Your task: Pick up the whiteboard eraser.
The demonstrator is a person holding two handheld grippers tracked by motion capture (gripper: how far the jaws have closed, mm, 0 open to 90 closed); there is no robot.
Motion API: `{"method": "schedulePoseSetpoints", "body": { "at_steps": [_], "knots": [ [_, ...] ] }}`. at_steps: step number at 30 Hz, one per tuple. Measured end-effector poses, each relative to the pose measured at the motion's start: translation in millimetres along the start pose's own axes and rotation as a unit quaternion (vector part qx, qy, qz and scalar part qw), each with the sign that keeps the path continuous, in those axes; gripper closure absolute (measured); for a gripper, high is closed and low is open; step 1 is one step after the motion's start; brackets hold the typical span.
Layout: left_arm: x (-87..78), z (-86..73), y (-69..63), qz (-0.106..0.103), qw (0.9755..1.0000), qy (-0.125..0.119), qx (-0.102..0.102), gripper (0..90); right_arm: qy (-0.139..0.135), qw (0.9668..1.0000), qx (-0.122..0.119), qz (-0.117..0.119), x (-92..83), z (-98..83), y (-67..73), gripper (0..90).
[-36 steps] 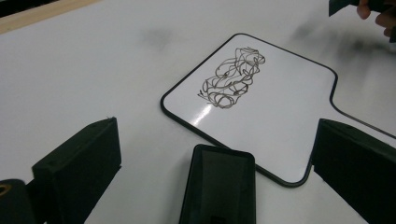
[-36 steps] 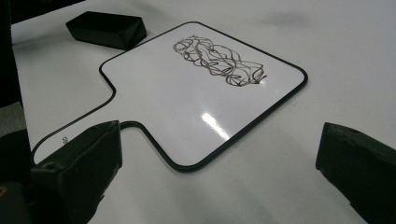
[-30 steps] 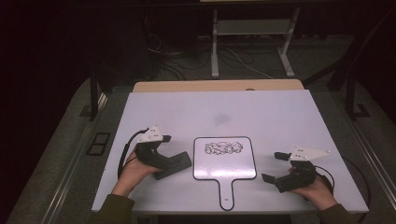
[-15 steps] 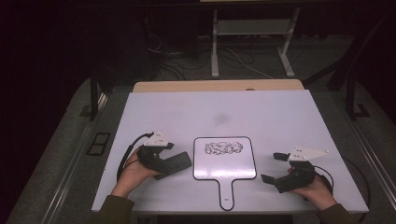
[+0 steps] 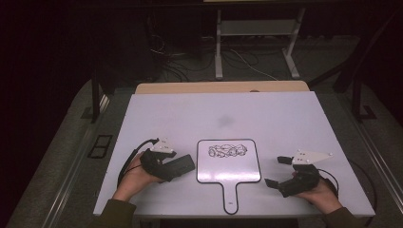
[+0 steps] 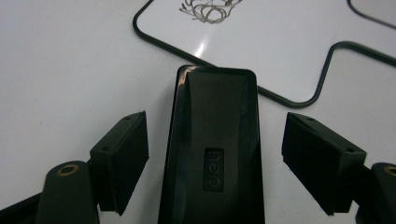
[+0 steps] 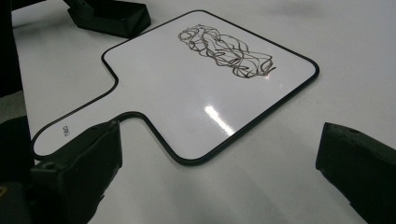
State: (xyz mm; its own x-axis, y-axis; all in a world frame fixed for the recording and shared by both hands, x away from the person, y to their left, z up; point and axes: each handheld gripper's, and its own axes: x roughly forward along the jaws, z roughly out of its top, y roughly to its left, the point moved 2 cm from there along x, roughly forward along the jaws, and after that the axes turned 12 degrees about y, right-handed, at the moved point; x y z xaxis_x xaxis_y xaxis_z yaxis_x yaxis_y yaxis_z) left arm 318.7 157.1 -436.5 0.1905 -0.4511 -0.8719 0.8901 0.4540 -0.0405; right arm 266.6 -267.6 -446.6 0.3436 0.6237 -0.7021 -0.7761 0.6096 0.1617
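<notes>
A black eraser (image 5: 180,165) lies on the white table, just left of a small handled whiteboard (image 5: 228,167) that carries a black scribble (image 5: 229,151). My left gripper (image 5: 177,167) straddles the eraser; its jaws have just been closing. In the left gripper view the eraser (image 6: 212,140) sits between the pads (image 6: 122,158), with a gap on each side. My right gripper (image 5: 274,171) rests open on the table to the right of the board's handle (image 5: 230,194). In the right gripper view the board (image 7: 187,93) lies ahead of its wide-apart jaws.
The white table top (image 5: 214,114) has bare room behind the board. A wooden edge (image 5: 218,87) runs along its far side. Beyond are a dark floor, cables and a metal stand (image 5: 254,42). Cables trail from both grippers.
My left gripper has dropped down over the eraser and its jaws have narrowed around it. The right gripper and the board have not moved.
</notes>
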Motion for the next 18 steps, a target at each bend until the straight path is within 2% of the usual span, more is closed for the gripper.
{"method": "schedulePoseSetpoints", "body": {
  "at_steps": [18],
  "knots": [
    [9.2, -2.4, -2.3, 0.016, 0.9984, 0.053, 0.010, 34.1, 0.003, 1.0000, 0.001, 0.000, 0.6, -0.2, 0.0, 0.0]
  ]
}}
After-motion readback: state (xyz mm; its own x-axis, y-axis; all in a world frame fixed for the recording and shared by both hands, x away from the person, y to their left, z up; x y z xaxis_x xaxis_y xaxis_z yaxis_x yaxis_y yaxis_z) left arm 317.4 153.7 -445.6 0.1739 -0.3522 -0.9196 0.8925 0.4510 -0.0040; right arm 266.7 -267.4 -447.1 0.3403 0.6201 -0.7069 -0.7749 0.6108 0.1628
